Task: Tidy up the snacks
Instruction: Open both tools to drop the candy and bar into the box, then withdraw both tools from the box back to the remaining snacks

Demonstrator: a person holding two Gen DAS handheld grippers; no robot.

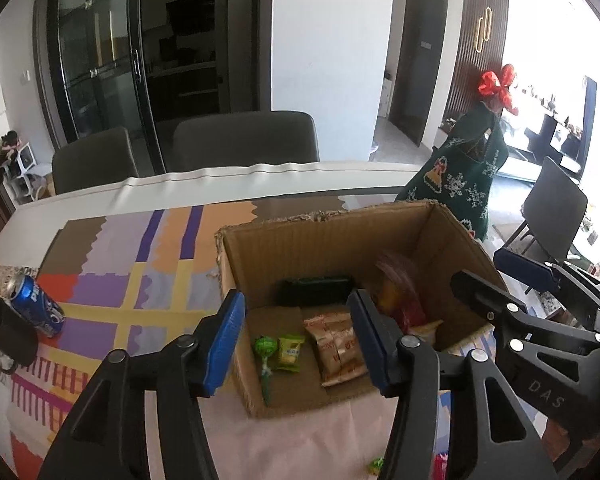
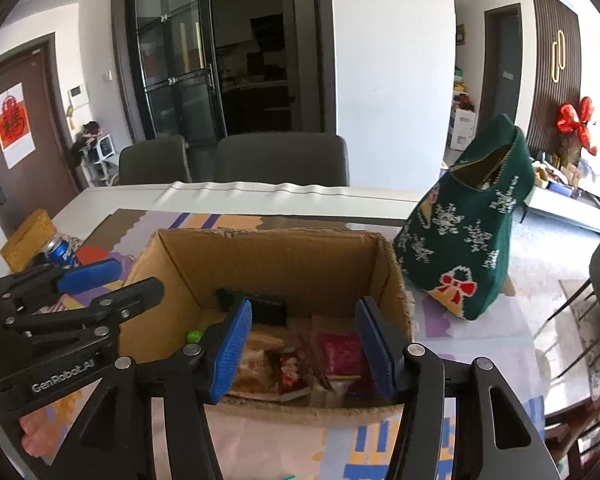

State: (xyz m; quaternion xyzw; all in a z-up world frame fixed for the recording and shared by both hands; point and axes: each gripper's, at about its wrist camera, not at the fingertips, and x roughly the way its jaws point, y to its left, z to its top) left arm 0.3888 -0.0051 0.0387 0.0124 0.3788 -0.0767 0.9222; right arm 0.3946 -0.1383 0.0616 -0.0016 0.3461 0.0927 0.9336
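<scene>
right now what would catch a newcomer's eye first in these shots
The open cardboard box at table centre, snack packets lying in it, draws the eye first. Right of it stands a green knitted stocking, and a blue soda can lies tipped at the table's left edge.

Cardboard box (image 2: pixel 268 264) on counter (image 2: pixel 260 196) — snack packets (image 2: pixel 292 368) inside; right tool (image 2: pixel 304 348) spread wide above them; green knitted bag (image 2: pixel 468 240) beside — left tool (image 2: pixel 112 280) alongside.

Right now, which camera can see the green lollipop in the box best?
The left wrist view. The green lollipop lies in plain sight on the floor of the cardboard box, stick and all. In the right wrist view only a small green bit peeks out beside a gripper finger.
</scene>
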